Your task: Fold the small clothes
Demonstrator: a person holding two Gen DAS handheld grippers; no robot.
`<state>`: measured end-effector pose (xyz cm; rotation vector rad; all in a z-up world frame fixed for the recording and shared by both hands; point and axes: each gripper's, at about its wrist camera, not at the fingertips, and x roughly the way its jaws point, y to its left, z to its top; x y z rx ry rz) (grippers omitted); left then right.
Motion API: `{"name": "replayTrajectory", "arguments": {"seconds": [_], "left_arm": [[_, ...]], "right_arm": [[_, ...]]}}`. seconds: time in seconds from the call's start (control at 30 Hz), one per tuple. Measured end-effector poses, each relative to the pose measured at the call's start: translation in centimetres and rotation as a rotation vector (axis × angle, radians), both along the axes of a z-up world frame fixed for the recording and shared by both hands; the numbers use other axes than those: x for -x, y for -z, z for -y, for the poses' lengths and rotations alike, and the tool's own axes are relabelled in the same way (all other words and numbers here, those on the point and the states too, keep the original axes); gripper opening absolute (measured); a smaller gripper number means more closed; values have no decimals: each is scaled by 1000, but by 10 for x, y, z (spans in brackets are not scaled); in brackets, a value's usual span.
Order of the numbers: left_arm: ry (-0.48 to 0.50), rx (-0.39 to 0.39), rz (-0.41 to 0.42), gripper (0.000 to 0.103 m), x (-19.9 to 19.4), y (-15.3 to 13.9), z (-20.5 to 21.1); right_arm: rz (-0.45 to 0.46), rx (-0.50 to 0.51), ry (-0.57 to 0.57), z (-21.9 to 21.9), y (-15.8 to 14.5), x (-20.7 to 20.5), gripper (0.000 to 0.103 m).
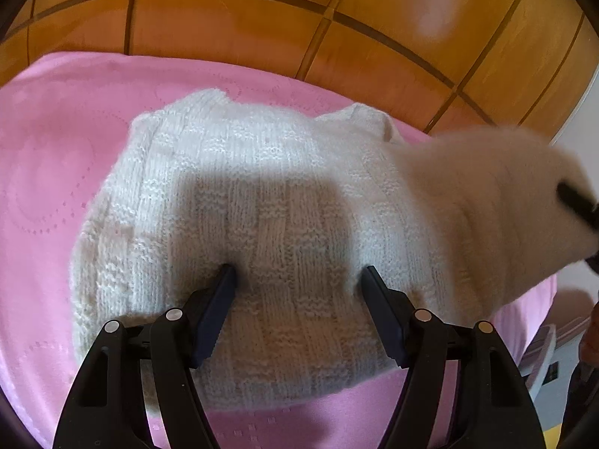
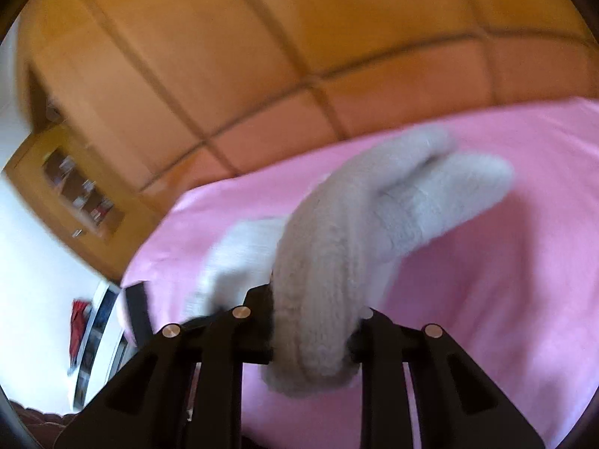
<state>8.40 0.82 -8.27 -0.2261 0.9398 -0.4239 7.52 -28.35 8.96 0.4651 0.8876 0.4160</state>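
A white knitted sweater (image 1: 262, 187) lies flat on the pink bedsheet (image 1: 56, 149), neck end away from me. My left gripper (image 1: 298, 275) is open, and both fingertips (image 1: 226, 275) press down on the sweater's body near its lower hem. The sweater's right side (image 1: 486, 194) is lifted off the sheet and blurred, with a dark finger of the right gripper (image 1: 576, 202) at its edge. In the right wrist view the right gripper (image 2: 312, 333) is shut on a thick fold of the knit sleeve (image 2: 374, 217), which arches up and away from the jaws above the pink bedsheet (image 2: 505, 280).
A panelled wooden headboard (image 1: 262, 30) runs behind the bed. Left of the bed stand a wooden cabinet (image 2: 75, 187) with a glass door and a white wall. Off the bed's left edge are a dark strap (image 2: 136, 310) and a red item (image 2: 78, 321).
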Motion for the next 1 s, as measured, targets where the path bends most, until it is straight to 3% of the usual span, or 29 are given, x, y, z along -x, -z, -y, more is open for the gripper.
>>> {"name": "replayTrajectory", "arguments": {"seconds": [0.17,0.23,0.37,0.5,0.57,0.63,0.67,0.73,0.83,1.0], "left_arm": [[-4,119,-18,62,4,-8,-28],[-45,210,-20,62,9,-15,-58],[-140,300,-23,62,15,-23,-116],[-163,458,-68,66,18,-23,-153],[-163,535,-86,69,17,-22,-161],[-153,572,-92,69,14,-26,-160],[-144,591,-98,73,11,-29,-157],[-132,617,-92,77,4,-39,-152],[-92,621,-76,79,-4,-55,-140],[-46,530,-115,79,-19,-65,-116]], "right_arm": [[44,22,-201,-93,-12,-19,18],[27,36,-268,-128,-2,-25,18],[-19,90,-361,-182,27,-33,18],[-48,190,-412,-219,61,-30,18],[-22,234,-424,-232,67,-36,25],[6,246,-442,-235,67,-34,35],[20,232,-452,-234,65,-32,50],[18,159,-478,-228,62,-27,67],[35,92,-470,-208,50,-18,67],[35,69,-340,-156,44,-5,68]]}}
